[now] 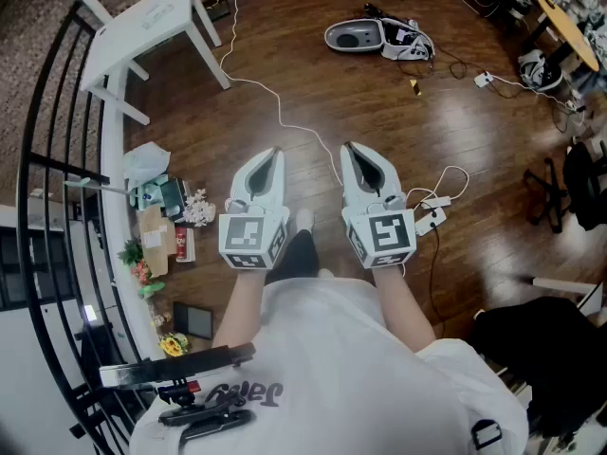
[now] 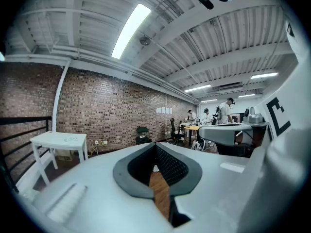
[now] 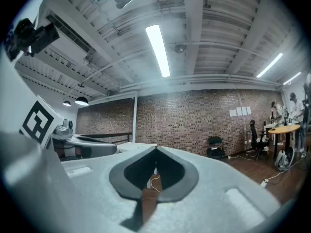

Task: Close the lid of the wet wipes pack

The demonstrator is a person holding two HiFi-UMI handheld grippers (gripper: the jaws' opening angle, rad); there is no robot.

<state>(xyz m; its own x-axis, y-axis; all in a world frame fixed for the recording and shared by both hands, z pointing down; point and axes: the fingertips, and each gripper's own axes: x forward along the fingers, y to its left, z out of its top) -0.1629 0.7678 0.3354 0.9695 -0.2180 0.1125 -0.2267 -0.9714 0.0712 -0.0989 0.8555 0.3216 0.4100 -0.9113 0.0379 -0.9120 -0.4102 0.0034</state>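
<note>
Mid-frame, the left hand-held gripper (image 1: 274, 154) and right hand-held gripper (image 1: 349, 150) were clenched empty above the floor (image 1: 313, 83); with no pack visible, finding it should come first.

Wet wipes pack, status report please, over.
Left gripper shut, empty. Right gripper shut, empty. Wet wipes pack not in sight. Only brown wooden floor ahead.

Dark wood floor (image 1: 398, 131), white table (image 1: 142, 27) standing, white cable (image 1: 279, 110) trailing, power strip (image 1: 430, 220)

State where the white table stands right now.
In the head view the white table stands upper left on the wooden floor, beside the black railing, ahead and left of the left gripper.
</note>
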